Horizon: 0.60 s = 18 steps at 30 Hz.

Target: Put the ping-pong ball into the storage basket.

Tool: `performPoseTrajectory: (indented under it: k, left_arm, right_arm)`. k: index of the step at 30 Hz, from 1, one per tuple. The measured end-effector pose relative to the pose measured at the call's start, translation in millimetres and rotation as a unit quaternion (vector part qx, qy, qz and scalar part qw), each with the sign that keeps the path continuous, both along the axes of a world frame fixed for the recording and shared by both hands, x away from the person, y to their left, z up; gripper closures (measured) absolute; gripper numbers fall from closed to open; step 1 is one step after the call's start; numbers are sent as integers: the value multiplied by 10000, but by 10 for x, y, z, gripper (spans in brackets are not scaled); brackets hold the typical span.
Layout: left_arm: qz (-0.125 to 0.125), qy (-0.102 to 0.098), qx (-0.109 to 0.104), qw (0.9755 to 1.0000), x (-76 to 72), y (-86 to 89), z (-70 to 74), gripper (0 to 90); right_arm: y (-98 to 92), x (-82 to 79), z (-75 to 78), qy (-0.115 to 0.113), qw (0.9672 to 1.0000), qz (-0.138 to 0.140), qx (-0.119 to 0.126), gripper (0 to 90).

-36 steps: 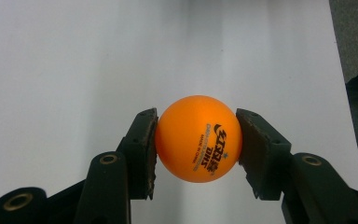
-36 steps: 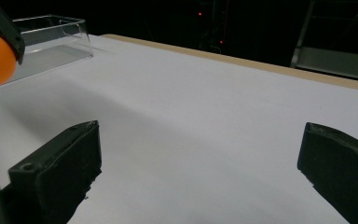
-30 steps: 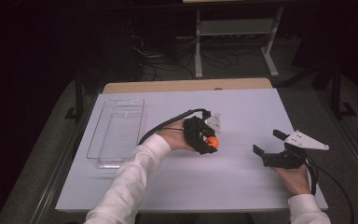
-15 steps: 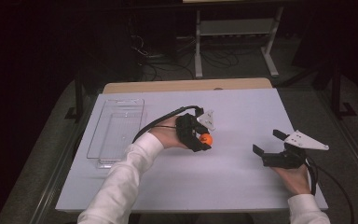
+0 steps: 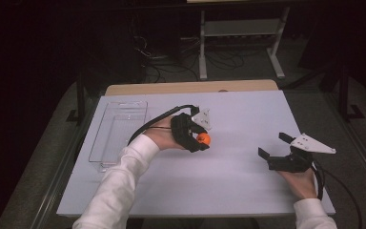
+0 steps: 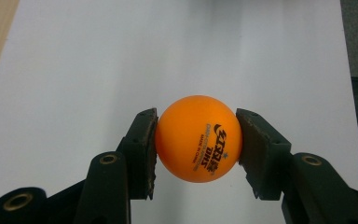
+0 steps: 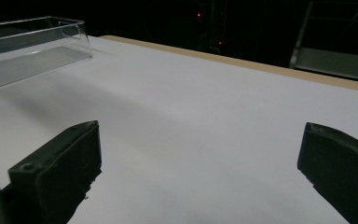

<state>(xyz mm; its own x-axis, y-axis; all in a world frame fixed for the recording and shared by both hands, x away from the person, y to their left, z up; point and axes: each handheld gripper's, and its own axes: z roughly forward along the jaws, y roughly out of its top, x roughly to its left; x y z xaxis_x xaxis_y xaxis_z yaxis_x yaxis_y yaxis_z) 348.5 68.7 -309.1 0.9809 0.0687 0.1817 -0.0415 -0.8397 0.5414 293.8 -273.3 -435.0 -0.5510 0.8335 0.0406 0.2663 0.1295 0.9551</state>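
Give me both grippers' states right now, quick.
Left gripper: shut on the small orange plastic table-tennis ball.
Right gripper: open, nothing between its jaws, over the white table.

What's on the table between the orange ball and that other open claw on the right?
Nothing: in the high view the white table is bare between the orange ball, clamped in the left gripper, and the open right gripper.

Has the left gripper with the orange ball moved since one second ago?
Yes. The left gripper, shut on the orange ball, has shifted left, closer to the clear tray, which stayed put.
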Motion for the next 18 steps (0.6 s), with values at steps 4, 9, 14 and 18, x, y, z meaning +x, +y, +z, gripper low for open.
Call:
performPoseTrajectory:
  k: [4,9,14,18]
  left_arm:
    - [74,-44,-34,10000,-1,69,52,512]
    - [126,-95,-107,9998,-3,176,108,512]
    - [219,-137,-44,9997,-6,296,145,512]
    - [298,-160,-40,9994,3,389,157,513]
  right_arm:
    - [2,2,-1,9,10000,8,-7,0]
    - [-4,-2,1,20,10000,3,15,0]
    - [-7,-4,1,21,10000,-1,20,0]
    - [2,-2,-2,34,10000,4,3,0]
